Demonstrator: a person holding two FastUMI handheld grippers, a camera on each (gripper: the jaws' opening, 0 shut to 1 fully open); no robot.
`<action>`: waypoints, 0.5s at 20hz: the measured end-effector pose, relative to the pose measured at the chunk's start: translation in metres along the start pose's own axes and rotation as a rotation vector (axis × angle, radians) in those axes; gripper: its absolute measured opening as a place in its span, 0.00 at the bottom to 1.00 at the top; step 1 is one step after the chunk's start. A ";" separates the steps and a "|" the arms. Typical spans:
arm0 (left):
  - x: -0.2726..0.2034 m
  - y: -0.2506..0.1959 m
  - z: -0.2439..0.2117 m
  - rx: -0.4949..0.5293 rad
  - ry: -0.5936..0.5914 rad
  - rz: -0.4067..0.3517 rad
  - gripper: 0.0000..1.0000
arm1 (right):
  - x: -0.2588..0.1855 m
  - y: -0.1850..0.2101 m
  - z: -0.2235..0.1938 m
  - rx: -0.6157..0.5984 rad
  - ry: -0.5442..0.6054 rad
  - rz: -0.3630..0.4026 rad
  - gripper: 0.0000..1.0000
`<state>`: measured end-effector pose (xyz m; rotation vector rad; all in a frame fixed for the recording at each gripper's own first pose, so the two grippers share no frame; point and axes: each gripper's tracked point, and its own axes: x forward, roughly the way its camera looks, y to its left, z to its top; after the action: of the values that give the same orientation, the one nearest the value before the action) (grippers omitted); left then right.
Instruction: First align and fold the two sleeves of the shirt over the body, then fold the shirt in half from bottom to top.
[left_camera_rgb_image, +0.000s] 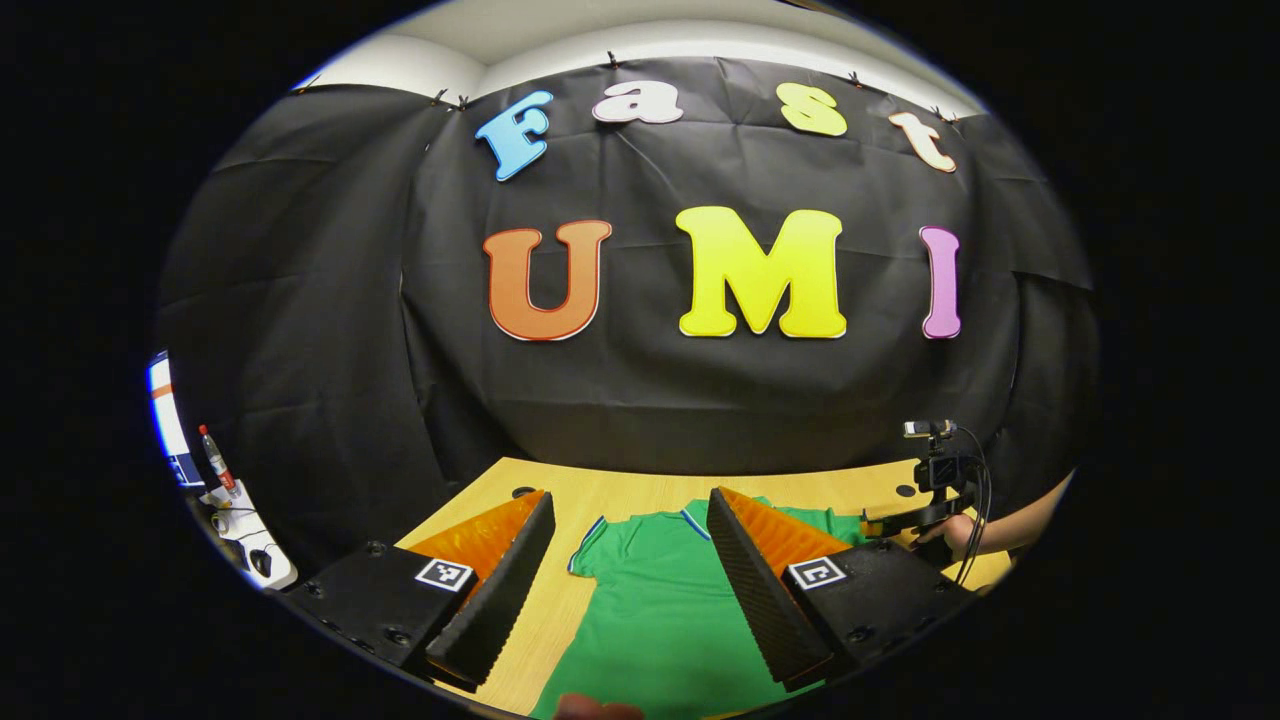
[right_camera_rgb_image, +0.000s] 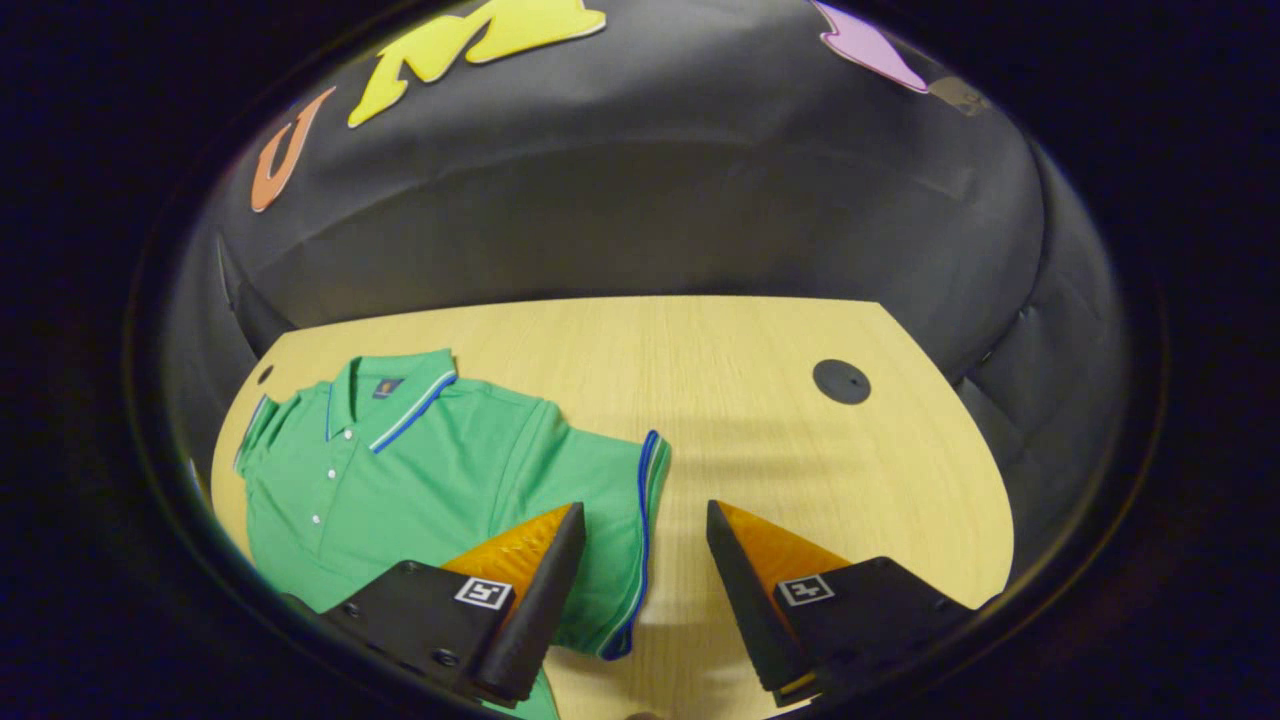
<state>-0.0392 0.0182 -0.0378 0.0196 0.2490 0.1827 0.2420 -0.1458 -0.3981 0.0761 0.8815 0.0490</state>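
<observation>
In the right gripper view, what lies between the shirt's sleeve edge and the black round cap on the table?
Bare wooden table separates the sleeve from the cap.

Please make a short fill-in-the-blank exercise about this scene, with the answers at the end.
1. The shirt lying on the table is ____ in colour.
2. The right gripper has its fingers ____, with nothing between them.
3. The sleeve edge is trimmed in white and ____.
4. The table top is made of light ____.

Answers: green; open; blue; wood
</observation>
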 end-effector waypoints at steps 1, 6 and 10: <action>-0.001 0.001 -0.001 0.001 0.005 0.004 0.98 | 0.003 0.002 -0.001 -0.002 0.006 0.001 0.81; -0.004 0.005 -0.004 0.020 0.026 0.019 0.98 | 0.016 0.001 -0.002 -0.002 0.013 -0.006 0.59; -0.008 0.006 -0.007 0.022 0.050 0.018 0.98 | 0.015 -0.001 0.001 -0.020 0.010 -0.012 0.08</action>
<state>-0.0500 0.0225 -0.0424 0.0387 0.3007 0.1987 0.2524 -0.1460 -0.4089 0.0520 0.8913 0.0469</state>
